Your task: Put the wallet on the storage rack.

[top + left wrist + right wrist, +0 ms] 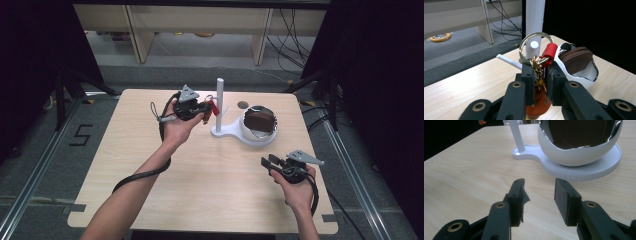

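Left tool (540, 75) clamped narrow on a bunch of gilt keychain hardware, with a large ring (536, 47) standing up above the jaws and a red tag (549, 53) hanging off its right side; something orange-brown dangles below the jaws (charm or fob, cannot tell which). From the high view, the left tool (204, 111) is held up over the far-left part of the worktop (150, 165), just beside the white post (219, 102) of the stand. Key relation: in the left gripper view the ring's opening faces the post, and the small white peg (534, 44) on the post shows through the ring, near its centre. So ring and peg look roughly lined up, peg's long axis pointing back toward the tool; judged move is a short push forward along that axis to hang the ring. Whether the ring is already over the peg tip or short of it, cannot tell. Right tool (274, 162) sits near the front-right edge, well apart from the post, jaws partly open with nothing between them (539, 192). It faces the white bowl (576, 155) on the stand's base, which holds a dark brown pouch (259, 120). Left hand is plainly the nearer one for the hanging.
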`<state>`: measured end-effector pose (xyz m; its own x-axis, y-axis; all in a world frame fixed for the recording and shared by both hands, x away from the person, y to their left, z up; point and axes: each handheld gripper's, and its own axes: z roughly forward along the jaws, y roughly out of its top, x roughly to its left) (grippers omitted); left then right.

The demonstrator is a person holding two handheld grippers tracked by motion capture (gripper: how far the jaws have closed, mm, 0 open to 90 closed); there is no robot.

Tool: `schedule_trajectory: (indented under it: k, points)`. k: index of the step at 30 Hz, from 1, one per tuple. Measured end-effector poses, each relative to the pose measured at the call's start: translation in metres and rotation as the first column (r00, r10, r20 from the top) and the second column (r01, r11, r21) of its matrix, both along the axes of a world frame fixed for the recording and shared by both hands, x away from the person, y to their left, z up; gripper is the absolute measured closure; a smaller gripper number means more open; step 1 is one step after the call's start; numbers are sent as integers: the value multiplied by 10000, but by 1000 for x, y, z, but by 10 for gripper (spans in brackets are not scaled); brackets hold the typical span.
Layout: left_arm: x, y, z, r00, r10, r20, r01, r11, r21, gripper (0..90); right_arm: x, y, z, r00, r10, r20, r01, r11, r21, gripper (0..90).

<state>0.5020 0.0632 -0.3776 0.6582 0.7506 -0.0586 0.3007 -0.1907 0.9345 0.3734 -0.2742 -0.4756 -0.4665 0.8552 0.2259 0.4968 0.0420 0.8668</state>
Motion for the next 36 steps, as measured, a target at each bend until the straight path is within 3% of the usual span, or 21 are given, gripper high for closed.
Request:
schedule_trajectory:
  k: [5, 6, 8, 9, 12, 13, 14, 15, 17, 21, 26, 28, 30, 32, 34, 36]
  points:
    - [1, -1, -2, 10000, -22, -14, 22, 10000, 4, 777, 0, 0, -1, 10000, -29, -62, 30, 10000, 40, 606]
    - [1, -1, -2, 10000, -10, -42, 10, 10000, -15, 777, -2, 2, 0, 9994, -128, -322, 138, 9994, 319, 606]
    - [1, -2, -3, 10000, -9, -76, 9, 10000, -4, 777, -2, 3, -1, 9993, -156, -349, 171, 9990, 411, 605]
    - [1, -2, -4, 10000, 9, -93, -9, 10000, -35, 777, -3, 2, 0, 9985, -250, -490, 260, 9994, 215, 605]
    - [1, -2, -4, 9999, 6, -119, -6, 10000, -20, 776, -3, 2, 0, 9985, -229, -495, 240, 9995, 212, 604]
    - [2, -2, -5, 9999, -3, -118, 3, 10000, 1, 776, 0, -1, -2, 10000, -46, -81, 45, 10000, -62, 604]
    - [2, -1, -5, 9998, -45, -173, 47, 9999, 114, 776, 1, -1, -2, 10000, -55, -48, 55, 10000, -76, 604]
    - [2, -3, -5, 9998, 7, -175, -8, 10000, -59, 776, 1, -1, -3, 9999, -82, -67, 81, 9999, -79, 604]
    - [4, -1, -5, 9998, -31, -212, 33, 9999, 101, 775, 1, 0, -3, 9999, 5, -122, -4, 10000, 74, 603]
    - [6, -4, -7, 9995, -2, -304, 1, 10000, -22, 773, 1, 0, -4, 9999, 53, -148, -52, 10000, 23, 601]
    - [9, -6, -8, 9992, -6, -390, 6, 10000, 7, 770, -2, 3, -2, 9979, -174, -628, 183, 9997, 141, 598]
    - [10, -7, -8, 9991, 8, -424, -8, 10000, 4, 769, -1, 3, -4, 9993, -99, -351, 105, 9998, 177, 598]
    - [11, -8, -9, 9992, -12, -389, 11, 10000, -19, 767, 1, 0, -4, 9999, -8, -108, 7, 9999, -112, 598]
    - [12, -9, -10, 9990, 7, -453, -6, 10000, 35, 764, -1, 2, -4, 9992, -103, -379, 109, 9998, 159, 597]
    - [12, -10, -10, 9989, 42, -477, -41, 10000, 22, 761, 1, 0, -5, 10000, -24, -80, 23, 9999, -114, 597]
    - [13, -10, -10, 9988, 0, -493, 3, 10000, 64, 756, 0, -1, -4, 9999, -34, -146, 32, 9998, -186, 597]
